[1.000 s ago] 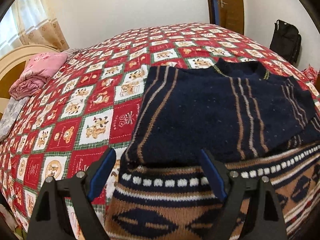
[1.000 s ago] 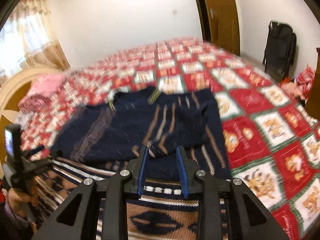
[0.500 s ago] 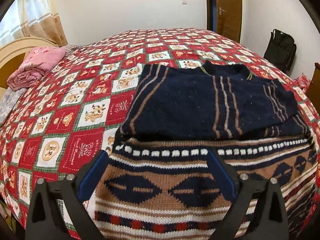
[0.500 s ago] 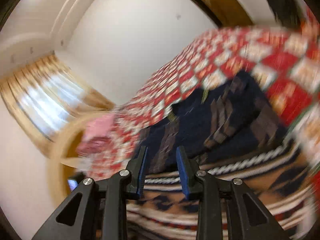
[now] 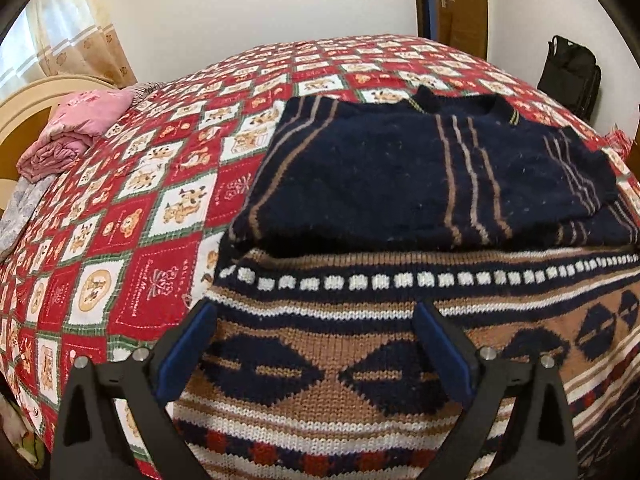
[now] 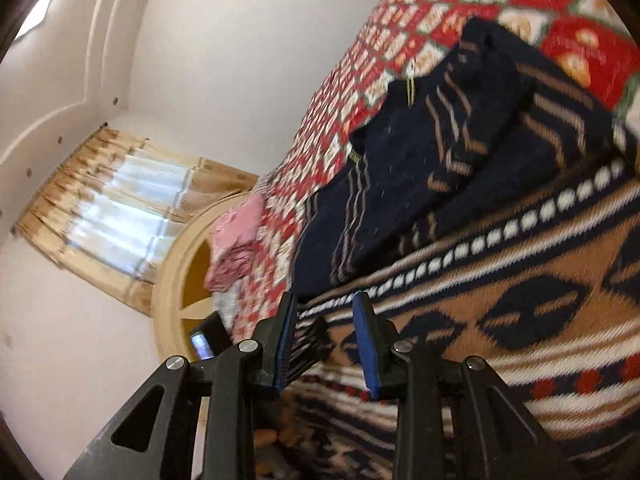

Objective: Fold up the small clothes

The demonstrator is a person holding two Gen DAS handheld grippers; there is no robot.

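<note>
A knitted sweater lies flat on the red patchwork bedspread (image 5: 152, 216). Its navy upper half (image 5: 400, 176) has both sleeves folded in, and a brown patterned band (image 5: 320, 344) runs across the lower body. My left gripper (image 5: 314, 316) hovers over the left part of that band, jaws wide open and empty. In the right wrist view the scene is rolled steeply. My right gripper (image 6: 325, 308) hangs low over the sweater's patterned band (image 6: 520, 280). A narrow gap shows between its blue pads (image 6: 366, 336), with no fabric in it.
Folded pink clothes (image 5: 76, 132) lie by the cream headboard (image 5: 24, 108) at the far left. A black backpack (image 5: 568, 76) leans on the wall to the right, next to a wooden door (image 5: 460, 0). A curtained window (image 6: 120, 208) is behind the headboard.
My left gripper's jaws spread wider and it drew back over the patterned band. The right wrist view rolled sharply and dropped lower over the sweater; its jaw gap stayed the same.
</note>
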